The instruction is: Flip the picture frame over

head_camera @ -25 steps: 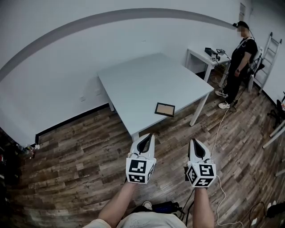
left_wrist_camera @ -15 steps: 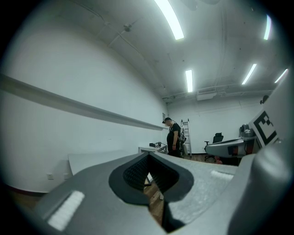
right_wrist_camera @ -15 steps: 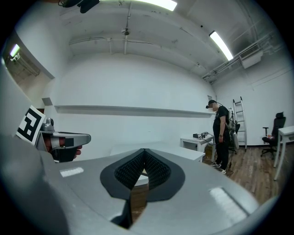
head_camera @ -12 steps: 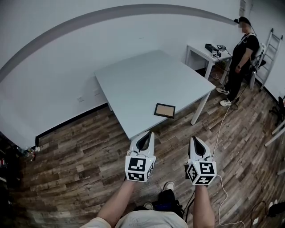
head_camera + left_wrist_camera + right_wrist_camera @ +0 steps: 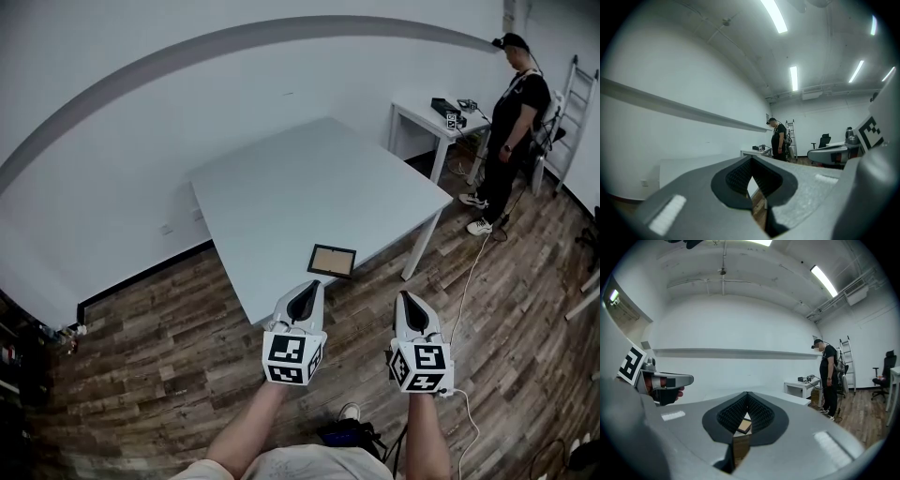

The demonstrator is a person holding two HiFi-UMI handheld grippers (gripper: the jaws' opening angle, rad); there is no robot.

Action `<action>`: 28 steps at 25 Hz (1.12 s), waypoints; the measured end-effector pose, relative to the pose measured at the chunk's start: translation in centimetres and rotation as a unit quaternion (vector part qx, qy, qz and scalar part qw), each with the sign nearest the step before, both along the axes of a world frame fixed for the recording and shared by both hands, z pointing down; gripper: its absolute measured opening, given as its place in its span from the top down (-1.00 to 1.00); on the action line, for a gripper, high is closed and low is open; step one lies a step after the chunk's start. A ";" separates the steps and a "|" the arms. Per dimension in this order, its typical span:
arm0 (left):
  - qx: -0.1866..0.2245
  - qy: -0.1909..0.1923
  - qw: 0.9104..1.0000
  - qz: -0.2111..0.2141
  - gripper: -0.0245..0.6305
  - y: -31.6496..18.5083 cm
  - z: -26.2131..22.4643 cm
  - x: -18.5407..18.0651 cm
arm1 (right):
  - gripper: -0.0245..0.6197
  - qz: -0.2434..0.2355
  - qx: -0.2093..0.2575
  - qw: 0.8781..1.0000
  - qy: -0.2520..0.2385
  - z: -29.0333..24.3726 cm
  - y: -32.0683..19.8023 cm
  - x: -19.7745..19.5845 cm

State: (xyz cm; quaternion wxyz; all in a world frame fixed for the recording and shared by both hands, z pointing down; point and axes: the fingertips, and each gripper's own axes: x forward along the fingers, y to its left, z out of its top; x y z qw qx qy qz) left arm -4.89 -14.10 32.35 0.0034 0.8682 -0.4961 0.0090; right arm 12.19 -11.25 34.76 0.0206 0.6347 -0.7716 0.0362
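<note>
A small dark-edged picture frame (image 5: pixel 332 260) with a tan face lies flat near the front edge of the light grey table (image 5: pixel 309 178). Both grippers hang over the wooden floor, short of the table. My left gripper (image 5: pixel 307 289) is shut and empty, just below and left of the frame. A little to its right, my right gripper (image 5: pixel 407 298) is shut and empty too. In the right gripper view the frame (image 5: pixel 744 426) shows through the notch behind the closed jaws of that gripper (image 5: pixel 747 394). The left gripper view shows closed jaws (image 5: pixel 751 160) and the table (image 5: pixel 684 165).
A person in black (image 5: pixel 511 131) stands at the back right beside a small white desk (image 5: pixel 433 117) with equipment on it. A ladder (image 5: pixel 567 122) leans at the far right. A cable (image 5: pixel 461 281) trails over the floor to the right of the table leg (image 5: pixel 419 248).
The table and frame have drawn nearer to the grippers and slid a little left in the head view. Both grippers stay shut and side by side.
</note>
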 end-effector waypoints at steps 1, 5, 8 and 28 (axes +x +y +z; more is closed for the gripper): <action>-0.002 -0.001 1.000 0.000 0.93 -0.8 0.1 0.6 | 0.85 0.000 -0.001 1.000 0.002 0.1 -0.8 0.5; -0.004 -0.004 1.000 -0.002 0.93 -3.5 0.4 3.2 | 0.85 -0.003 -0.004 1.000 -0.003 0.4 -3.3 2.9; -0.002 -0.009 1.000 0.001 0.93 -5.4 0.6 5.4 | 0.85 0.001 -0.006 1.000 -0.007 0.7 -5.3 5.1; 0.008 -0.012 1.000 -0.001 0.93 -14.4 0.9 9.2 | 0.85 -0.014 -0.031 0.999 -0.017 2.5 -15.1 8.0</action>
